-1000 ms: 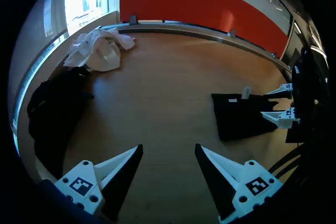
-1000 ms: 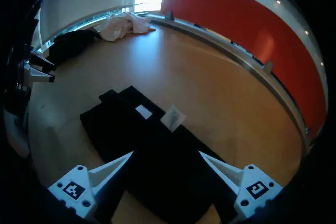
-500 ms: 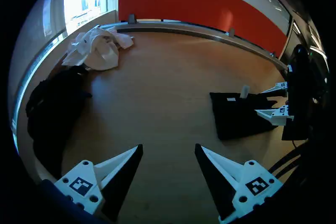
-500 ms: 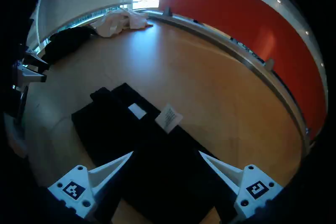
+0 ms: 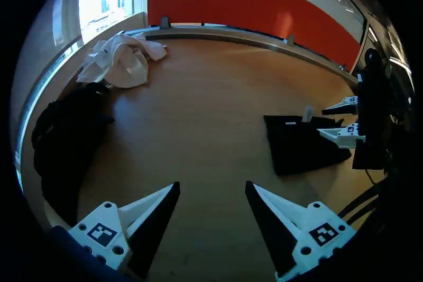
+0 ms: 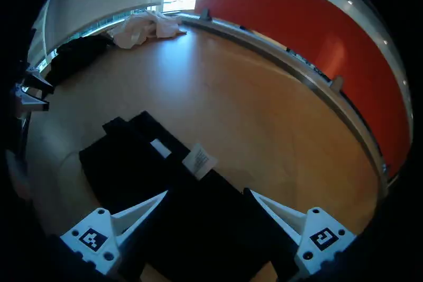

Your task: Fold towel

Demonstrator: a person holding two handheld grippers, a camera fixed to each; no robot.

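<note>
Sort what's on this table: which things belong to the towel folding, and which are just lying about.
Job: black towel, lying flat; right gripper, jaws open over it; left gripper, jaws open.
Lying about: crumpled white cloth; dark cloth pile near it; orange partition behind.

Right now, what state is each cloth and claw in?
black towel: lying flat, layered, white tag showing.
white cloth: crumpled in a heap.
dark cloth: bunched in a pile.
left claw: open, holding nothing.
right claw: open, over the black towel.
</note>
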